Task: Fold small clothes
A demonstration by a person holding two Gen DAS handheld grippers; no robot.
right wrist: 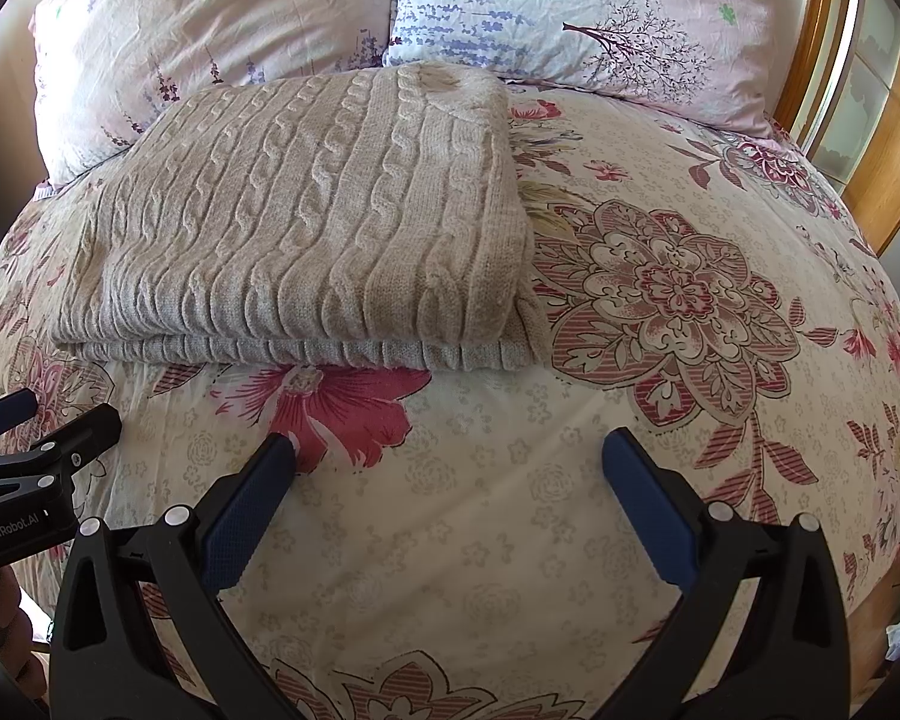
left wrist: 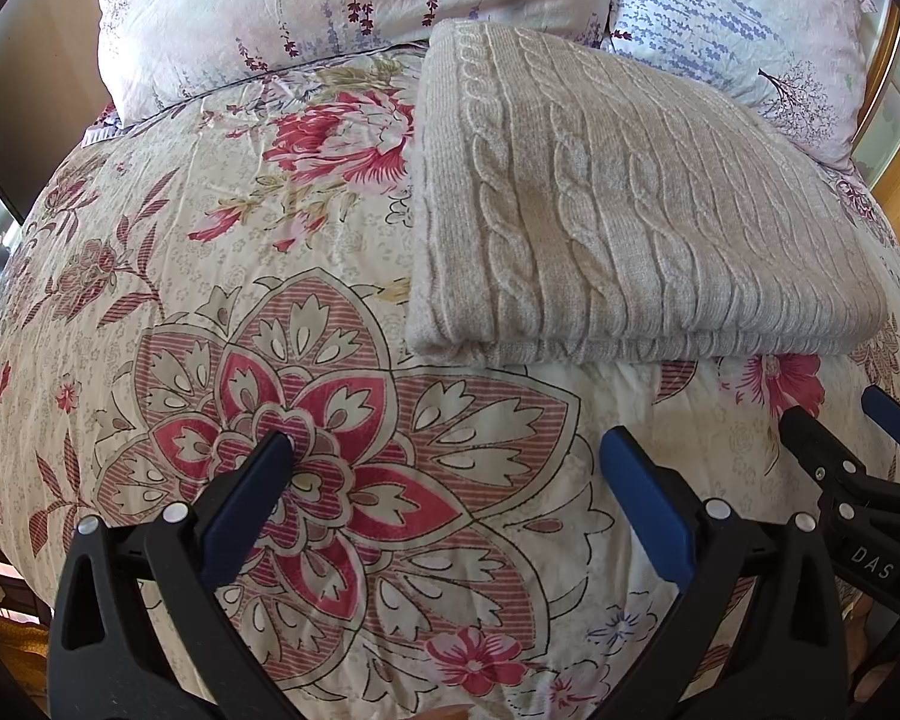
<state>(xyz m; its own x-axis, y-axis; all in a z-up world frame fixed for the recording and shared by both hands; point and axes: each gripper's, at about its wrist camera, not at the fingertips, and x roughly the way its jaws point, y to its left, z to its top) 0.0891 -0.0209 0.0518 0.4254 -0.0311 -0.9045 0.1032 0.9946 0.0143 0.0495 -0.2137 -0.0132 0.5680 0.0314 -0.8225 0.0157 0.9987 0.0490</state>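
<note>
Knitwear: one folded beige cable-knit sweater [left wrist: 630,198], lying flat on the bed as a neat rectangle with at least two layers showing along its near edge. It is the only garment in view.

Where it lies: on the far half of the duvet, its far edge touching or just short of the pillows; from these views I cannot tell which. In the left wrist view it sits to the right of centre, in the right wrist view to the left.

Left gripper [left wrist: 447,450]: one, its two blue-padded fingers spread wide with nothing between them, hovering over the large red flower print on the near part of the duvet. It is apart from the sweater, on the near side of the folded edge.

Right gripper [right wrist: 450,450]: one, likewise spread wide and holding nothing, over the pale near stretch of duvet just on the near side of the sweater's edge. It also shows at the right edge of the left wrist view, beside the left gripper.

Duvet [left wrist: 210,276]: one, cream with red and pink flowers, covering the whole bed.

Pillows: two at the far end, side by side, a left pillow [left wrist: 306,12] in pale pink with lavender sprigs and a right pillow [left wrist: 744,18] in pale blue and pink.

Headboard frame [right wrist: 810,30]: wooden, seen at the far right.
</note>
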